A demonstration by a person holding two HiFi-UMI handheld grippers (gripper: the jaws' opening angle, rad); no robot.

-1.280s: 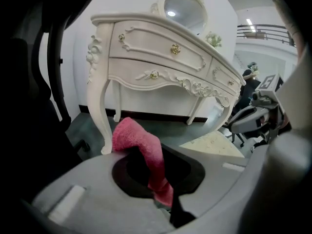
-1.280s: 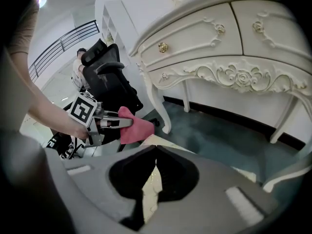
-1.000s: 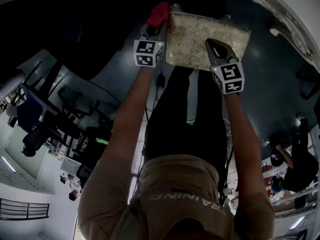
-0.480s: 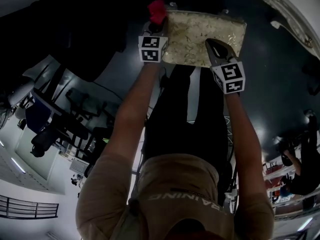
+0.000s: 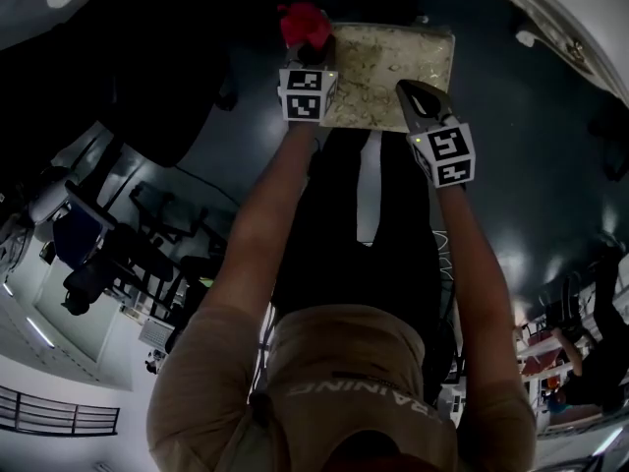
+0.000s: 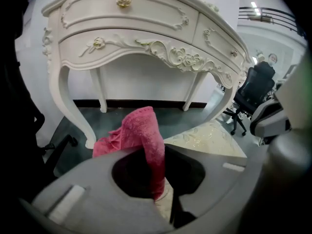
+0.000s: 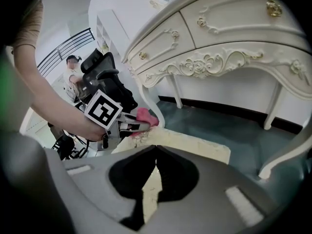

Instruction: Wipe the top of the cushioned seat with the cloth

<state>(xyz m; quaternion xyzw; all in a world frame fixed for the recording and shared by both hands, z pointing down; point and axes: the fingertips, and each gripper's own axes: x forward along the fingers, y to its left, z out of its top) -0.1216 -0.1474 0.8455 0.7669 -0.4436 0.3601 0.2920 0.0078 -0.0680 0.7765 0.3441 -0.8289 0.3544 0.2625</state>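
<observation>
Left gripper view shows my left gripper (image 6: 160,152) clamped narrow on the pink cloth (image 6: 141,133), which bunches up beyond the jaw tips. It sits at the far left corner of the cushioned seat (image 6: 209,138); I cannot tell whether cloth and seat touch. A white carved table (image 6: 146,38) stands farther off. My right gripper (image 7: 156,149) has its jaws pressed together on nothing, over the seat's near right part.

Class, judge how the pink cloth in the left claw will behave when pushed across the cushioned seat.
Probably floppy: the cloth folds and droops over the left claw pinching it. Likely light; one pinch holds it up. Its fuzzy pile would probably drag, not slip, on the seat.
</observation>
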